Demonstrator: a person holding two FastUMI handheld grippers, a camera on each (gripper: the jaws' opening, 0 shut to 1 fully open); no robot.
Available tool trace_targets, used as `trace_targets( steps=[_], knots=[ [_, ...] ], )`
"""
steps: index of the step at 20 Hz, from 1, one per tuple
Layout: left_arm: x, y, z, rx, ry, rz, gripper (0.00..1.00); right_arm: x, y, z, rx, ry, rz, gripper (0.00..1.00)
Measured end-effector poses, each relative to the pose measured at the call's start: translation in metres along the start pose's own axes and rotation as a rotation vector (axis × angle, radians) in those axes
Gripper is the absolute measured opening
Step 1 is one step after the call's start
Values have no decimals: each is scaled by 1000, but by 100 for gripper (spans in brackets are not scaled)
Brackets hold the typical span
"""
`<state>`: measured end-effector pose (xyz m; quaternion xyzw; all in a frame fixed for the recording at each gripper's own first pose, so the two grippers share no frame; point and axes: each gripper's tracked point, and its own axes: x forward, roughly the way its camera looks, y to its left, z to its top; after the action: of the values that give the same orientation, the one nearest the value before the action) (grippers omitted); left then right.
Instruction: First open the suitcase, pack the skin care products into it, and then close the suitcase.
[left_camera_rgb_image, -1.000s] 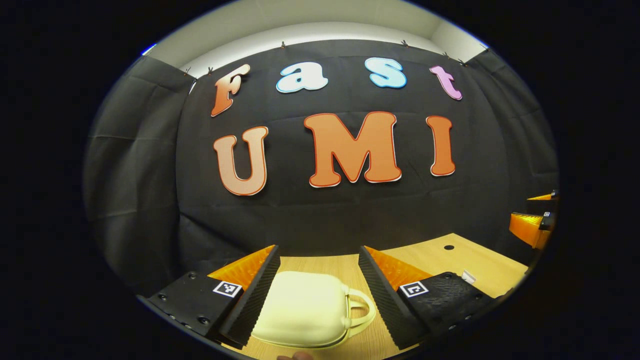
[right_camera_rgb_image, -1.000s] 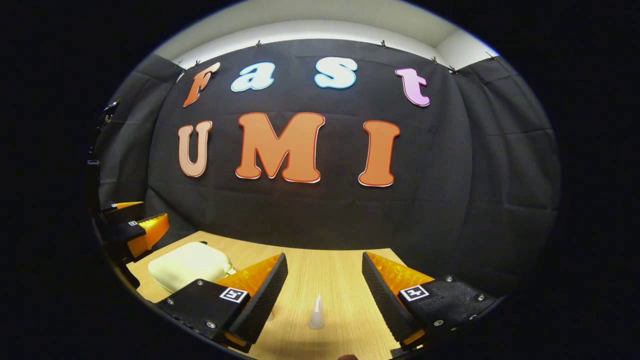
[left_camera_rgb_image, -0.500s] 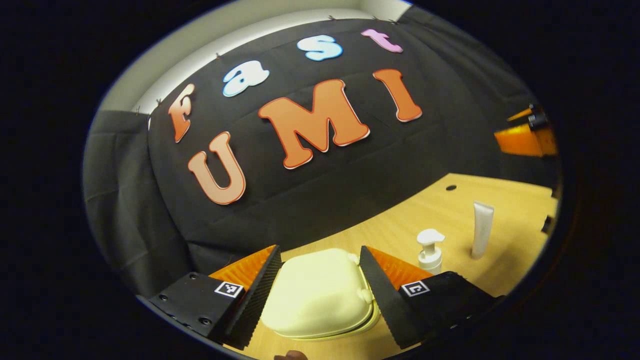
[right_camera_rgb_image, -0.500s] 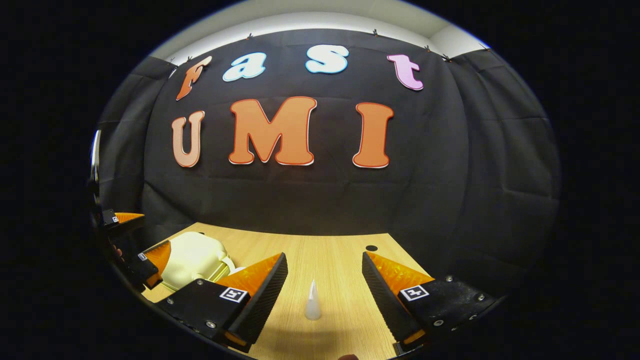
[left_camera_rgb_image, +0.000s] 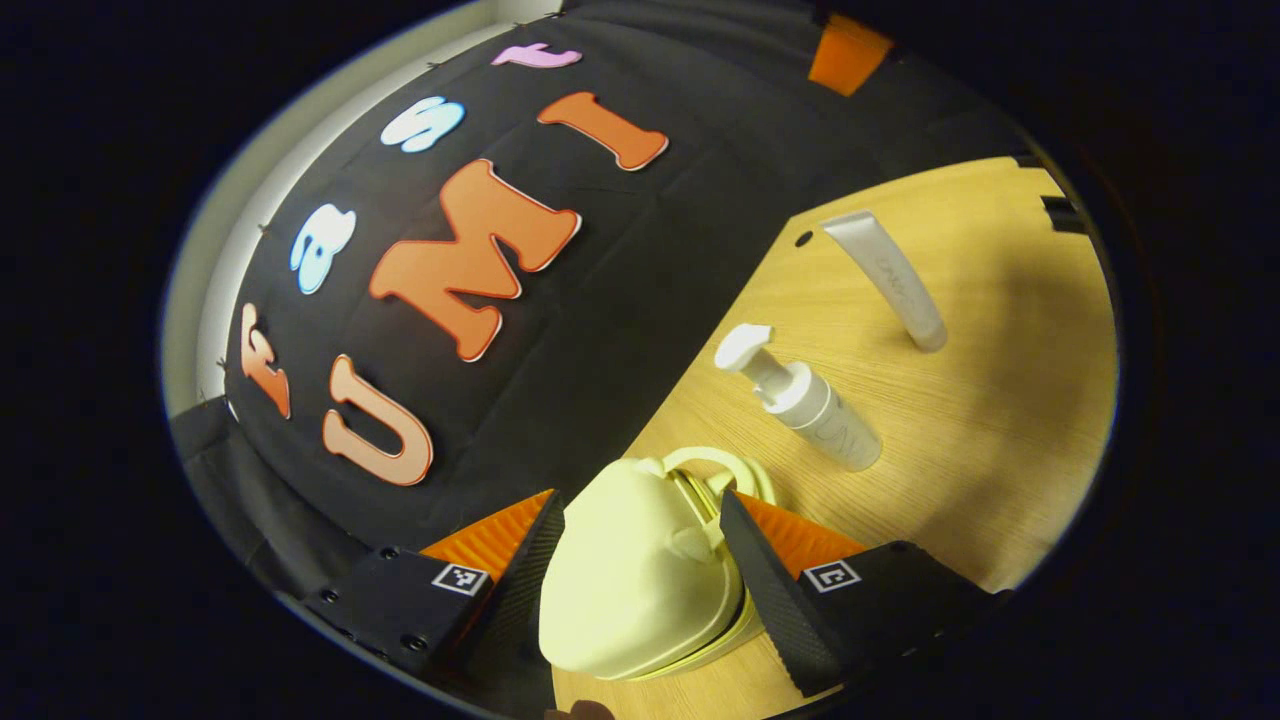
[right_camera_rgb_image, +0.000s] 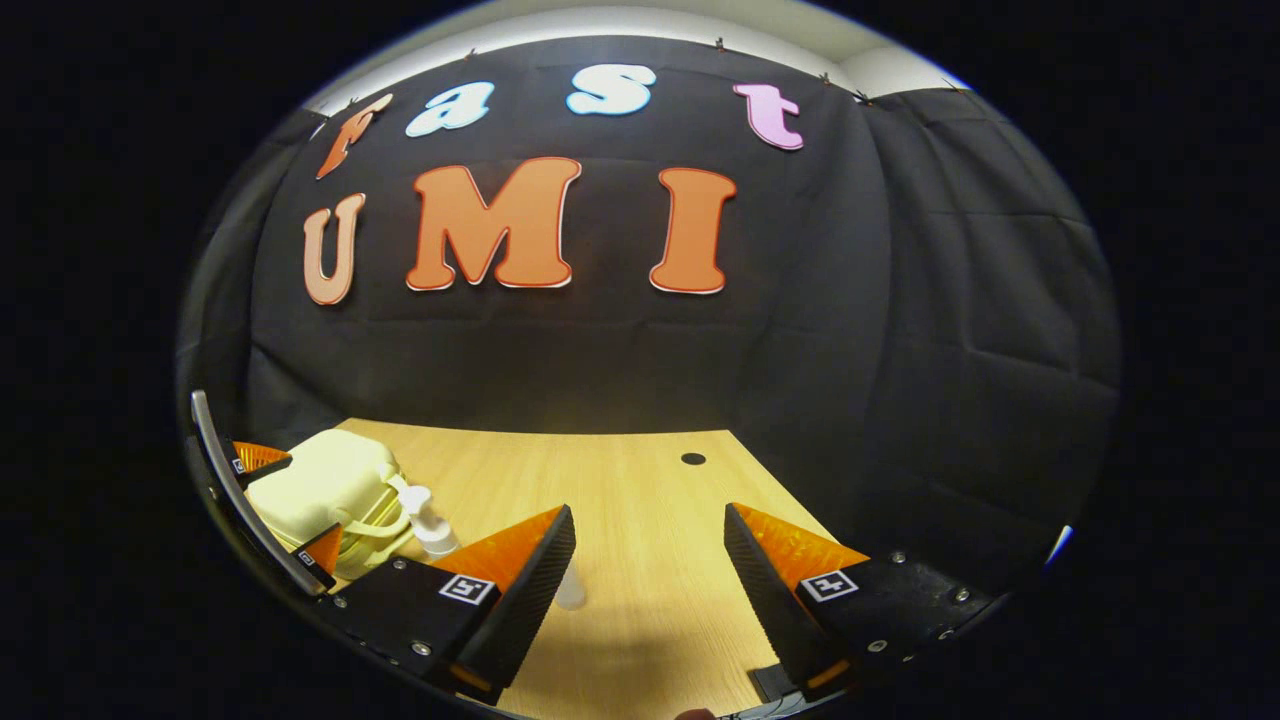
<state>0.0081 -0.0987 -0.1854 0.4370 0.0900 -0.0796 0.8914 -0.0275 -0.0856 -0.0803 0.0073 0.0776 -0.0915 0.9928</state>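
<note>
Left tongs (left_camera_rgb_image: 640, 585) straddle the cream suitcase (left_camera_rgb_image: 640, 590), grip unclear; right tongs (right_camera_rgb_image: 648, 585) gape wide, empty above the desk (right_camera_rgb_image: 640, 500).

The left gripper (left_camera_rgb_image: 640, 590) has two wedge-shaped fingers (left_camera_rgb_image: 775, 600) with finely ribbed inner faces. Each sits on a flat, textured block carrying a small square black-and-white marker and round screw heads near the edge. The right gripper (right_camera_rgb_image: 650, 590) is built the same: ribbed wedges, blocks with a square marker each, and several screws. A thin dark line under its right block is perhaps a cable.
</note>
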Motion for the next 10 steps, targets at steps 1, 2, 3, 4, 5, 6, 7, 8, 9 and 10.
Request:
trace_targets(
  steps=[1,2,3,4,5,6,7,8,9,10],
  knots=[
    [6,-9,-4,24,33,-12,98,0,-6,-4,7,9,-13,95],
    [13,-13,-8,43,52,-18,98,-1,-13,-7,13,15,-26,95],
    [20,-17,-7,62,63,-18,99,0,-16,-8,16,20,-40,95],
    [26,-17,-10,85,79,-17,99,-1,-20,-11,16,26,-53,95],
    [31,-20,-11,108,88,-22,98,-2,-28,-16,17,34,-65,95],
    [39,-24,-15,126,101,-28,98,-4,-35,-21,18,43,-76,95],
    [47,-29,-20,142,121,-40,98,-6,-40,-24,22,53,-85,95],
    [52,-33,-25,157,134,-51,98,-7,-44,-27,28,61,-95,95],
    [58,-37,-28,180,145,-55,99,-7,-47,-29,31,66,-104,95],
    [62,-41,-30,203,149,-58,98,-8,-51,-31,33,71,-114,95]
  ],
)
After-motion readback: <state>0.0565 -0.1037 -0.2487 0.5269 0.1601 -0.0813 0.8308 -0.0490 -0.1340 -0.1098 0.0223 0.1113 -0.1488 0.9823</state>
